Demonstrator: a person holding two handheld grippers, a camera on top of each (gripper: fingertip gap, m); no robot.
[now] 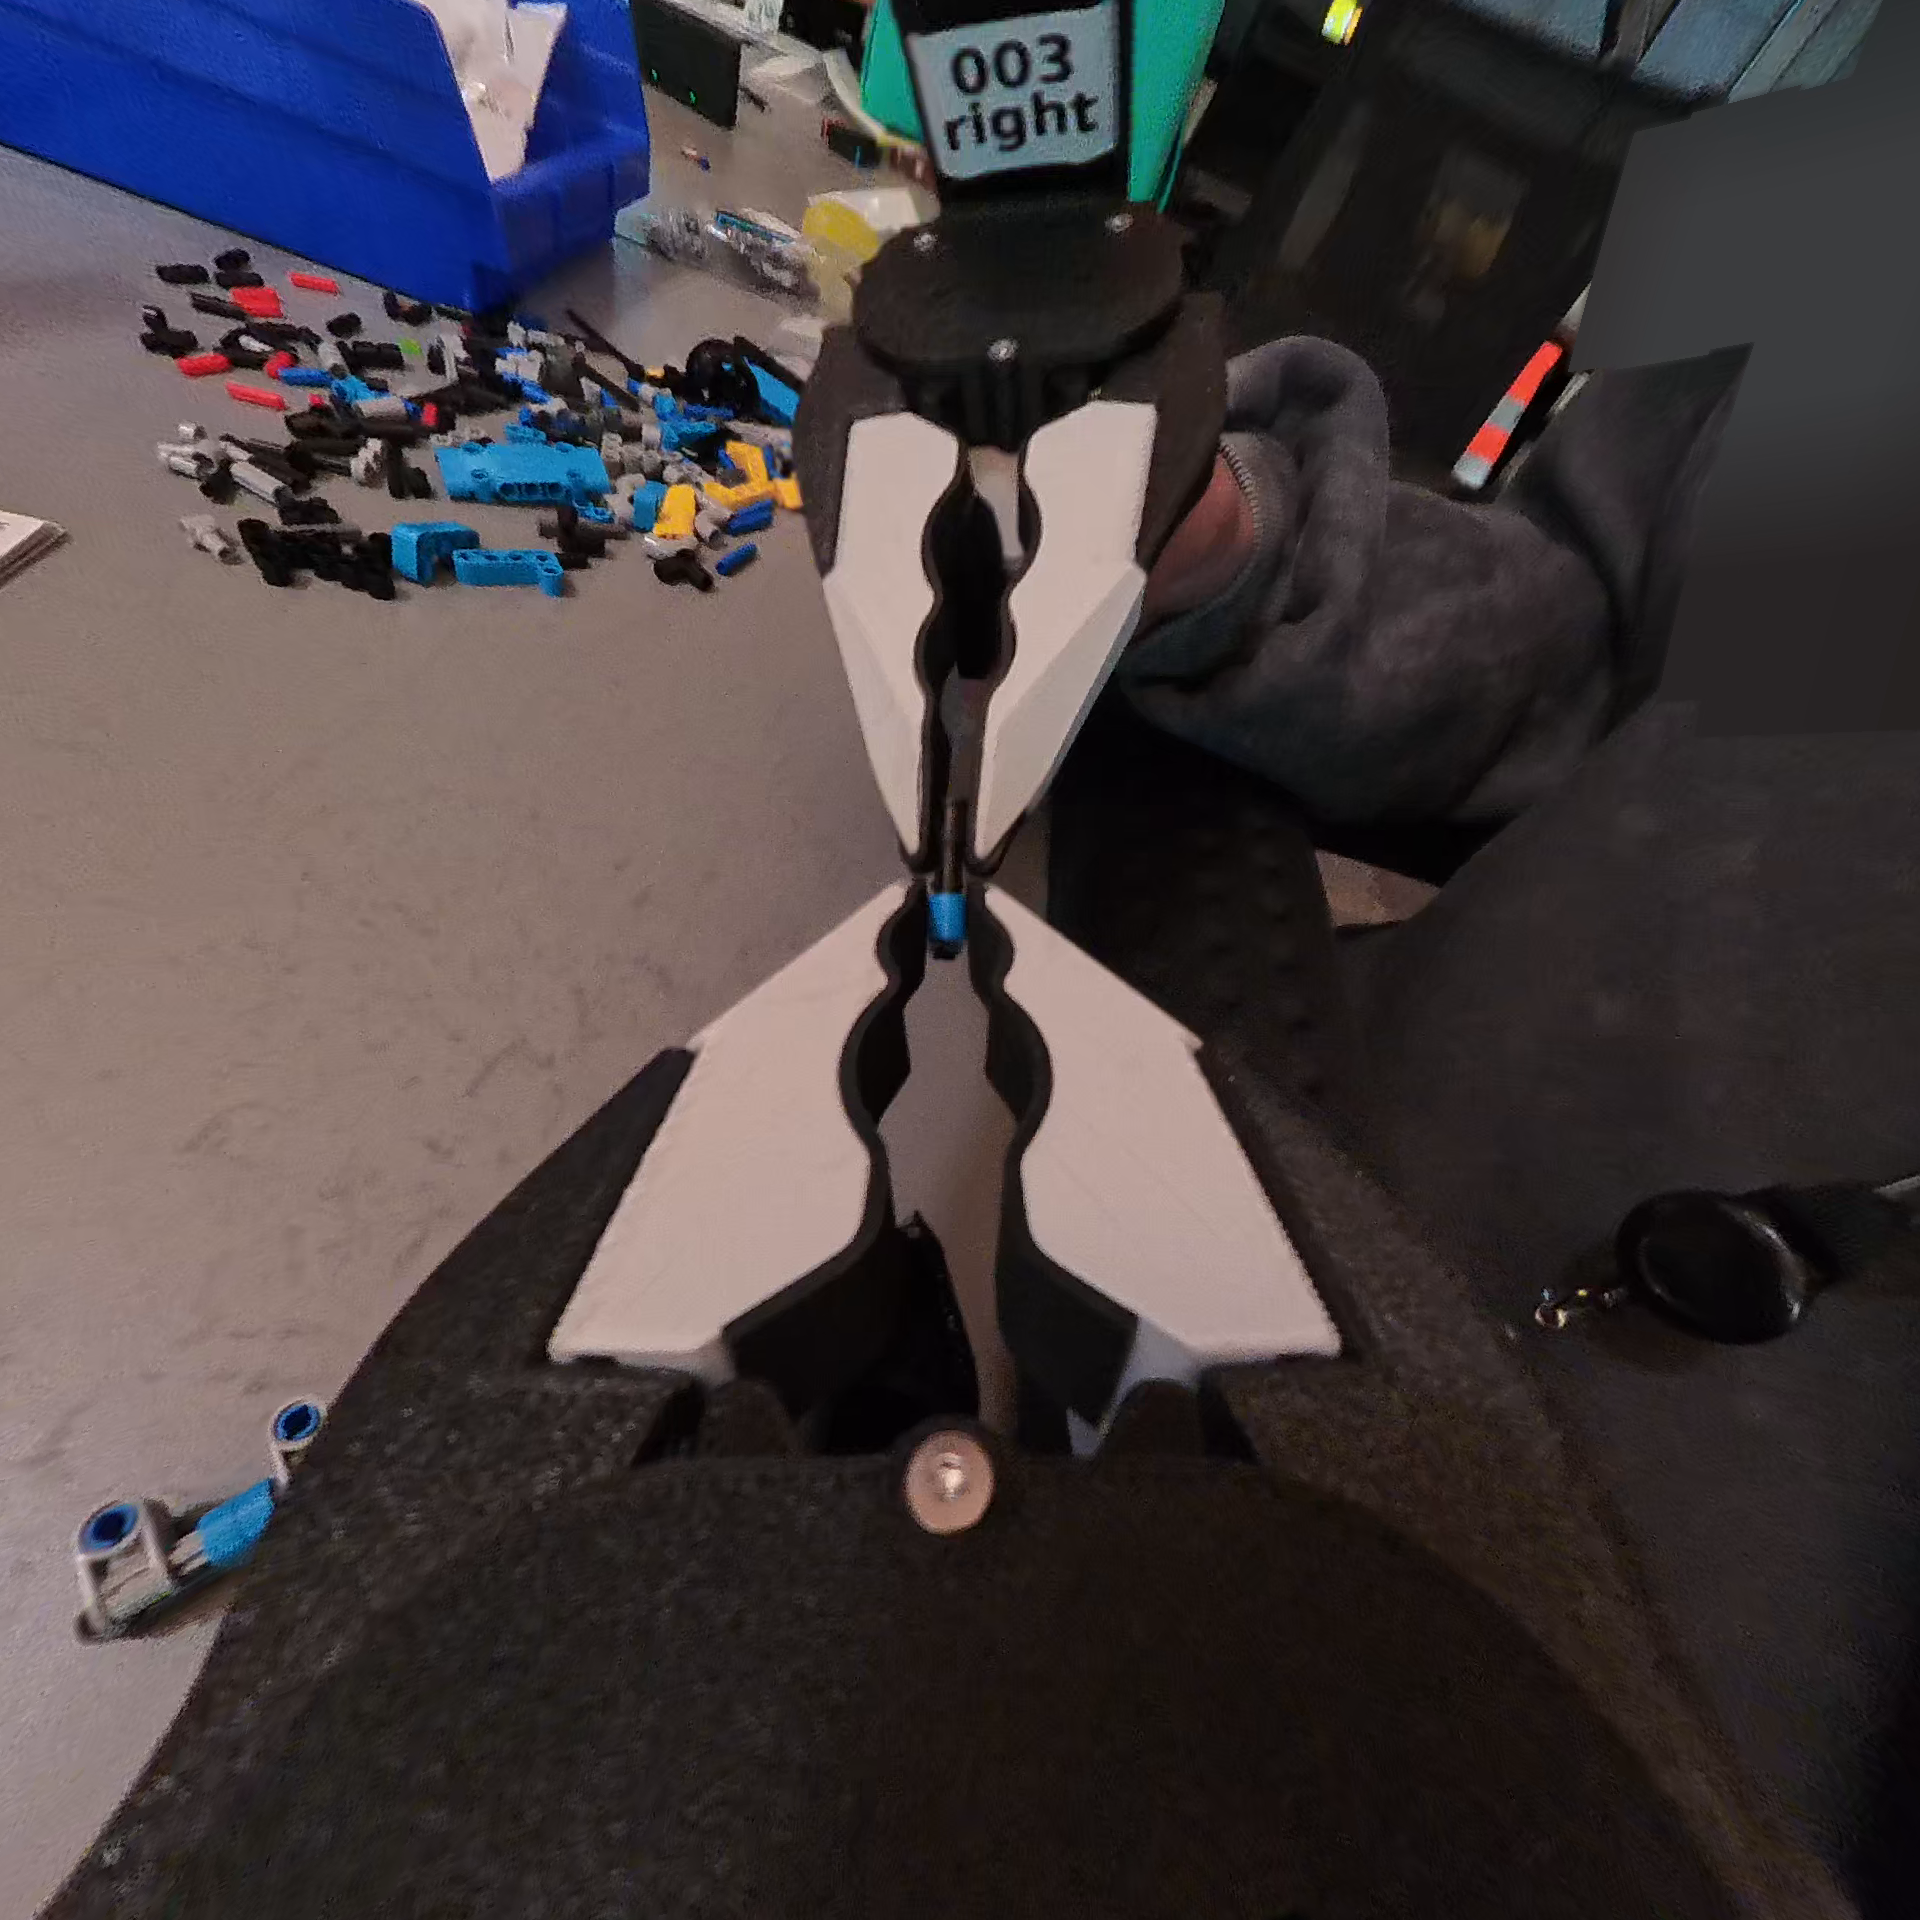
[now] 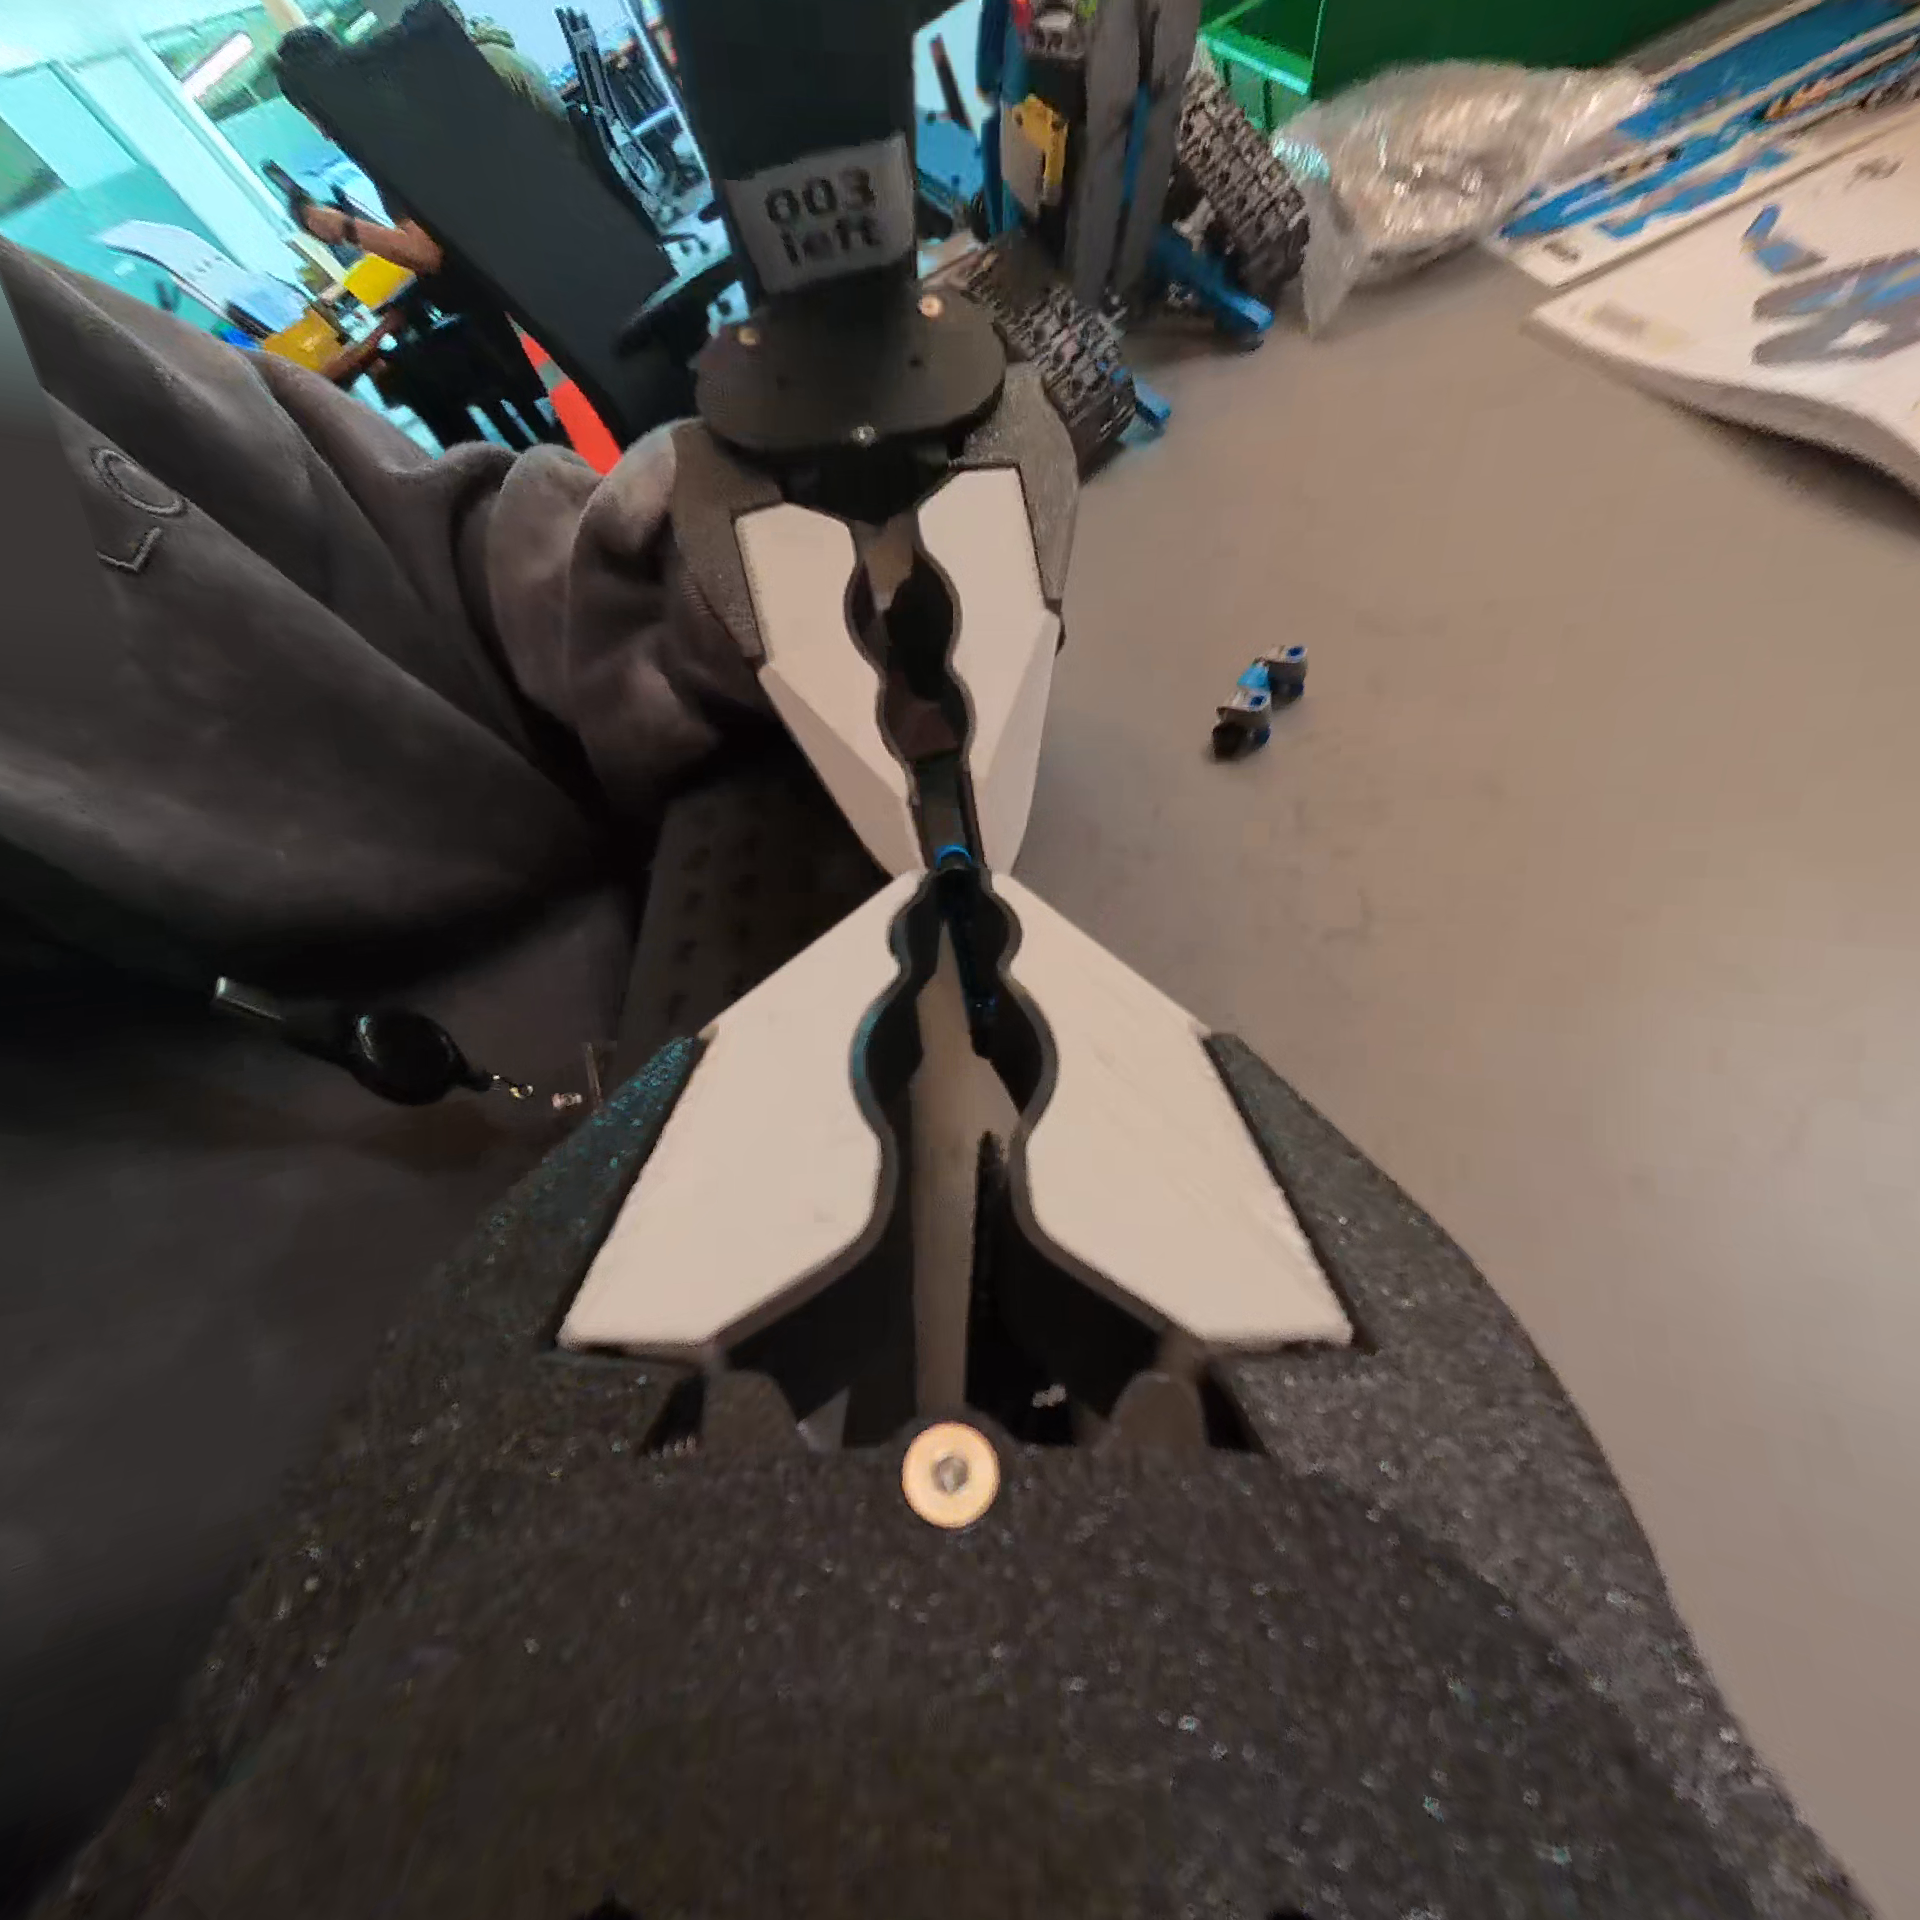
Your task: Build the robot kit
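Both tongs meet tip to tip above the grey table (image 1: 312, 935). In the left wrist view, the left gripper (image 1: 943, 914) points away from the camera, and its white fingers (image 1: 769, 1122) are pressed together on a small blue pin (image 1: 945, 920) at the very tips. The right gripper (image 1: 951, 852) comes from the far side and points toward the camera. Its fingers are also pressed together, on a thin black axle (image 1: 961, 769) that runs in line with the blue pin; the two parts seem to touch end to end. A hand in a dark grey sleeve (image 1: 1351, 582) holds the right gripper from the right side.

In the right wrist view the picture is mirrored: the right gripper (image 2: 956, 883) is near and the left gripper (image 2: 951, 852) is far.

A blue bin (image 1: 343, 156) stands at the far left of the table; what is inside I cannot tell. In front of it lies a loose pile of small building parts (image 1: 468, 447), black, blue, red, yellow and grey. A small grey and blue assembly (image 1: 177, 1527) lies alone on the table at the near left. An open booklet (image 2: 1745, 312) lies at the far right in the right wrist view, with a clear plastic bag (image 2: 1455, 177) next to it.
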